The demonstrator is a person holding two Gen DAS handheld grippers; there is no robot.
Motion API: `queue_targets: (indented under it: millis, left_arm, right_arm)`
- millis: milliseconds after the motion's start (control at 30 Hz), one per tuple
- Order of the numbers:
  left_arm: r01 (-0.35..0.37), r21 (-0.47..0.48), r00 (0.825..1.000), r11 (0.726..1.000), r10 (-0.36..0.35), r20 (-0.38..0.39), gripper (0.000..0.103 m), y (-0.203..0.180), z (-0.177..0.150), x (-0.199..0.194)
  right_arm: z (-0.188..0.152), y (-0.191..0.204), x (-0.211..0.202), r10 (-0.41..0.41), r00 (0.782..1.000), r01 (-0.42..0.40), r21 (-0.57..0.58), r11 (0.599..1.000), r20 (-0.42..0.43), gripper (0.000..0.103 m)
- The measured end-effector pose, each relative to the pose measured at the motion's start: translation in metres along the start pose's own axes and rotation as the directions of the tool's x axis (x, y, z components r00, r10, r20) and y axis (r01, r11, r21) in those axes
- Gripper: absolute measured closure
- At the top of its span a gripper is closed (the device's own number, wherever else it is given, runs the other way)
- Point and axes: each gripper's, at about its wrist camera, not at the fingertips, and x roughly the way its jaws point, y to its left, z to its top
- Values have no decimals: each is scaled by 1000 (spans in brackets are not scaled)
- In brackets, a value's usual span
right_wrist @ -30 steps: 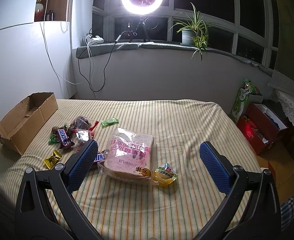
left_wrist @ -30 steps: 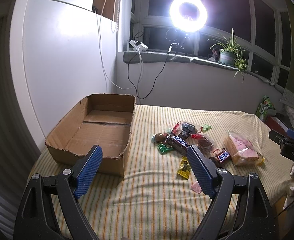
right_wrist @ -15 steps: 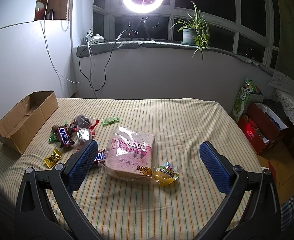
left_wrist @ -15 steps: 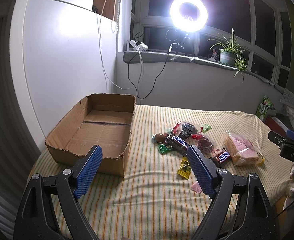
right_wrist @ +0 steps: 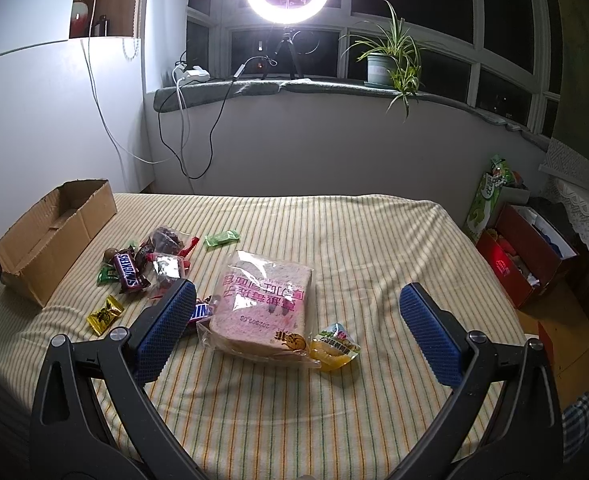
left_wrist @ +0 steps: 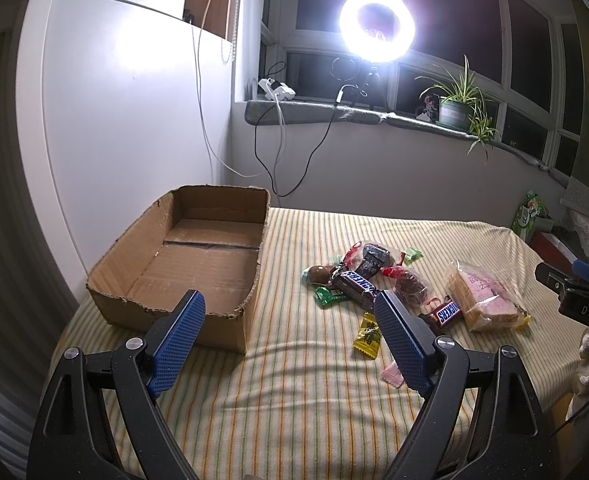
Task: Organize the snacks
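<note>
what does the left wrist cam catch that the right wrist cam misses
Only the left wrist view shows the bare floor of the cardboard box, a pink wrapper and the right gripper at its edge. Only the right wrist view shows the yellow jelly cup and red box. Both show the bagged bread, Snickers bars, yellow candy and ring light.

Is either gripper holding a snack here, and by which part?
Nothing is held. The left gripper and right gripper are both open above the bed.
</note>
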Motion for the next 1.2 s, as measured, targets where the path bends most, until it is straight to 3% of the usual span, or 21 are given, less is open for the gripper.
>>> queue_targets:
  millis: [467, 700, 833, 933, 967, 1200]
  left_arm:
    - [8, 10, 1000, 1000, -8, -13, 16, -10, -4, 6]
    - [64, 28, 997, 998, -63, -48, 16, -27, -9, 17]
    - [115, 39, 990, 993, -112, -80, 16, -42, -11, 26]
    - [166, 37, 981, 985, -162, -107, 17, -54, -12, 34]
    - [181, 31, 977, 983, -177, -116, 18, -57, -12, 36]
    - [290, 26, 943, 957, -281, -176, 21, -83, -11, 56]
  right_arm:
    - [-4, -1, 5, 8, 1000, -8, 4, 1000, -14, 0]
    - [-6, -13, 16, 65, 996, -63, 37, 997, -64, 0]
    - [-8, -25, 25, 115, 988, -108, 73, 991, -101, 0]
    - [-9, -33, 31, 153, 981, -141, 101, 985, -122, 6]
    - [-8, -35, 34, 172, 976, -157, 114, 981, -132, 12]
    - [-7, -50, 59, 306, 932, -267, 207, 941, -192, 20]
